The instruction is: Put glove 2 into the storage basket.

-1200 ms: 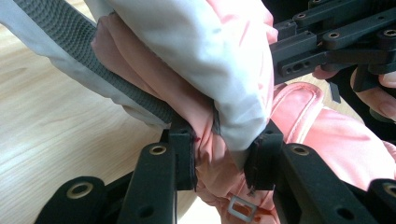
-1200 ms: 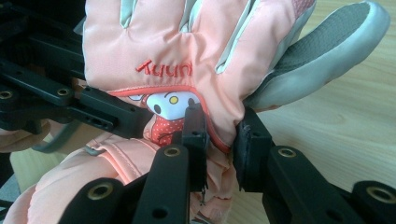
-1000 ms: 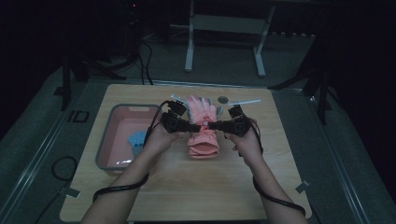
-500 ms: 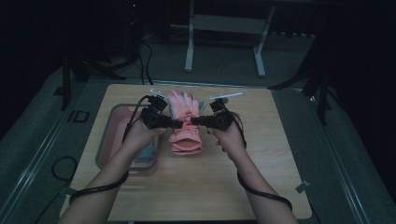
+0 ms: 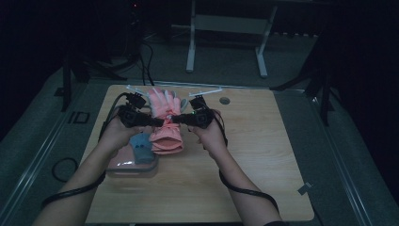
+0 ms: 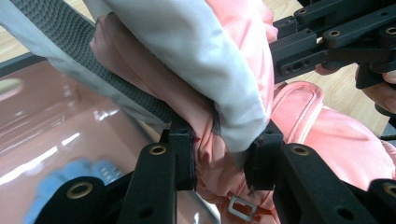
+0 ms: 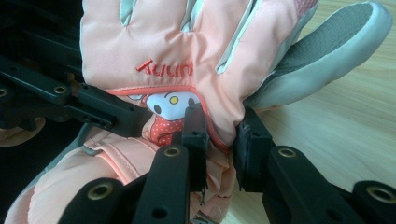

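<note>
A pink padded glove [image 5: 165, 134] with grey finger panels hangs above the wooden table [image 5: 268, 155], held up between my two grippers. My left gripper [image 5: 156, 122] is shut on the glove's left edge; in the left gripper view its jaws [image 6: 223, 154] pinch the pink and grey fabric [image 6: 327, 135]. Opposite it, my right gripper [image 5: 177, 118] is shut on the other side, and the right gripper view shows its jaws [image 7: 220, 133] clamped by the cartoon patch on the glove [image 7: 187, 42]. The cuff droops below the jaws.
A pink plastic tray [image 5: 123, 165] lies on the table's left side, just under the glove's left edge, with a blue item [image 5: 141, 145] in it. The tray [image 6: 70, 116] also shows under the left jaws. White sticks [image 5: 207, 92] and a round hole [image 5: 224, 100] are near the back edge.
Both hands have carried the glove to the left and slightly up, from the table's middle to the tray's right edge. The grips have stayed the same.
</note>
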A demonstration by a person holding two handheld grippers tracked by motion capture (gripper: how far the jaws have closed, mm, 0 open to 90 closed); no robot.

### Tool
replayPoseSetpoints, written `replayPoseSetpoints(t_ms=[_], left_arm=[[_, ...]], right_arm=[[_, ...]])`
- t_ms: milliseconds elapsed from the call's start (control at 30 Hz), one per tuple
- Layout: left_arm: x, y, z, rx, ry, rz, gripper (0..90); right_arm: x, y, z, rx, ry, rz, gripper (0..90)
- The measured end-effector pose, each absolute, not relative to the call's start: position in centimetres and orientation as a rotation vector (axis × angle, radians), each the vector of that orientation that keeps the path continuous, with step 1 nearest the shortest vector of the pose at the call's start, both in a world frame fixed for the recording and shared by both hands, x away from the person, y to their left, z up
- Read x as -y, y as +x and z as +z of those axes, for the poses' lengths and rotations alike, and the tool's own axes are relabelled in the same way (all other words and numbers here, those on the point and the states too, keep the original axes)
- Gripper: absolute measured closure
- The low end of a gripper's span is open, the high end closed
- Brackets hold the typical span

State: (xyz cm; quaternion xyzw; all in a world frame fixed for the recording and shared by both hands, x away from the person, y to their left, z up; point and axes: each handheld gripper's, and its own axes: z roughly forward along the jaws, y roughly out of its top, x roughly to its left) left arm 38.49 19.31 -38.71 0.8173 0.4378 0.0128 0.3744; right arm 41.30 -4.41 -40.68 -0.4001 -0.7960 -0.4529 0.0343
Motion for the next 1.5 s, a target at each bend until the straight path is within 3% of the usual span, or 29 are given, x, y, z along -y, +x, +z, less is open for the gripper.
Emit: replayPoseSetpoints(t_ms=[433, 667, 1100, 1500], left_arm=[[-26.4, 38.0, -39.1, -1.153, 2.121, 0.05, 69.1], [-28.7, 37.7, -41.3, -1.182, 2.133, 0.022, 69.0], [-28.2, 37.9, -46.0, -1.235, 2.137, -0.084, 68.6], [-27.9, 37.9, -47.9, -1.322, 2.134, -0.116, 64.2]], right_arm=[[-2.9, 41.4, -41.8, 2.389, -1.212, -1.398, 76.3], [-5.6, 41.0, -43.7, 2.394, -1.208, -1.365, 76.2], [-6.0, 40.7, -48.0, 2.456, -1.249, -1.193, 75.2], [-6.7, 40.3, -49.0, 2.57, -1.235, -1.097, 73.7]])
